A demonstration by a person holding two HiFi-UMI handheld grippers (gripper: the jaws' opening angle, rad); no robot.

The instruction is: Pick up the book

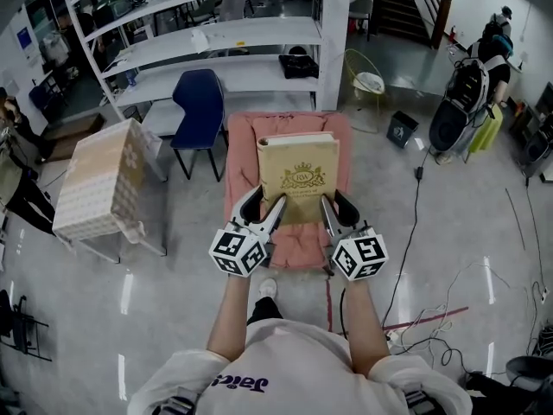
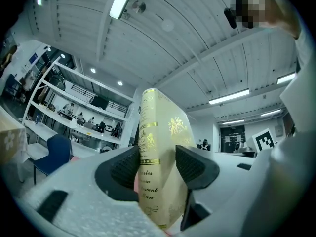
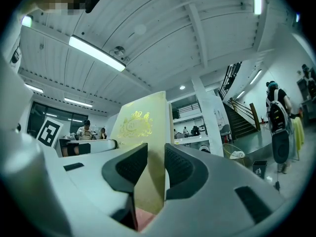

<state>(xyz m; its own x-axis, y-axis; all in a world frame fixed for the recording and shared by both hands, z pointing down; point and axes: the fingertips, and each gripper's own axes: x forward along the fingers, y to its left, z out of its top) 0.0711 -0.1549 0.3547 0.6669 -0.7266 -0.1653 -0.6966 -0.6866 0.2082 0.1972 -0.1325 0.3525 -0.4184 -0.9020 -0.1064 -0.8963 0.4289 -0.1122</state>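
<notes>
A cream book (image 1: 299,174) with a gold crest on its cover is held up between both grippers, above a pink cushion (image 1: 285,232). My left gripper (image 1: 264,209) is shut on the book's spine side; in the left gripper view the gilt-lettered spine (image 2: 152,167) sits clamped between the black pads. My right gripper (image 1: 336,207) is shut on the book's right edge, and in the right gripper view the book (image 3: 143,152) stands between its pads. The book's near edge is hidden behind the gripper bodies.
A blue chair (image 1: 199,111) stands at the far left of the cushion, with a patterned box (image 1: 97,180) further left. White shelving (image 1: 216,33) fills the back. A person with a backpack (image 1: 471,93) stands at the far right. Cables (image 1: 432,327) lie on the floor.
</notes>
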